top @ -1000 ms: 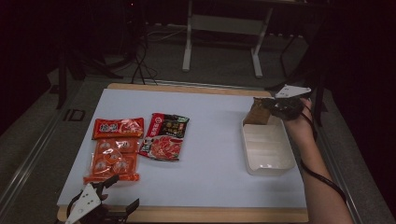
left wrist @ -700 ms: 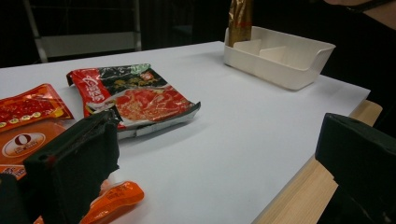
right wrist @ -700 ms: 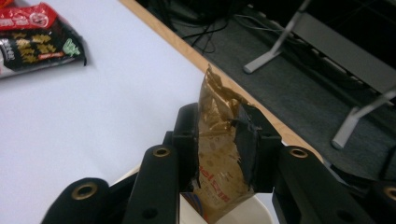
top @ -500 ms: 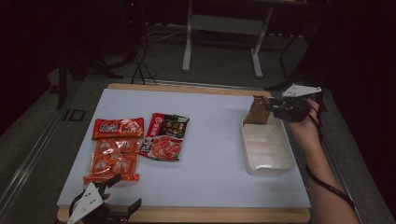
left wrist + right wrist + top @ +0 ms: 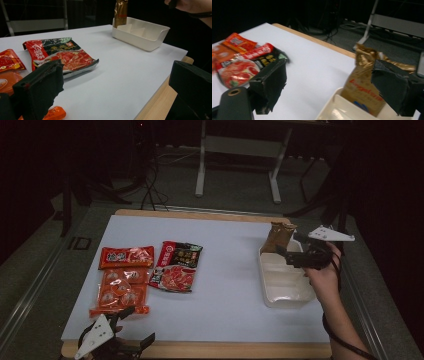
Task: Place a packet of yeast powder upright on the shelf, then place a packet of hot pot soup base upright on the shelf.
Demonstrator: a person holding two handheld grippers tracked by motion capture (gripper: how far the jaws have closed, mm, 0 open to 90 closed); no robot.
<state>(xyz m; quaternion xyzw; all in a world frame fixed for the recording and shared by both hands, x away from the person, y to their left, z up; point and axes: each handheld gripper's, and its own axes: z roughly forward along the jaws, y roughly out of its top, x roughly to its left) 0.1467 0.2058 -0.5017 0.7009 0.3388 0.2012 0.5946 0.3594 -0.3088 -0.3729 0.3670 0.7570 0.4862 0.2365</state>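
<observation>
Gold packet [image 5: 280,236] upright in white tray [image 5: 285,290], just beyond right claw [image 5: 289,251], jaws wide, empty

On my left, three food packets lie flat on the white table top [image 5: 220,270]. The red and black sauce packet [image 5: 176,266] sits nearest the middle, its far end dark, its near end showing a red dish. Just left of it lies a small red sachet [image 5: 126,256], and nearer to me an orange pack [image 5: 120,291], touching or overlapping that sachet's near edge. A wooden edge [image 5: 200,350] borders the table. Beyond the far side, on the grey floor, stands a metal frame [image 5: 239,147], with cables [image 5: 150,190] trailing to its left.
</observation>
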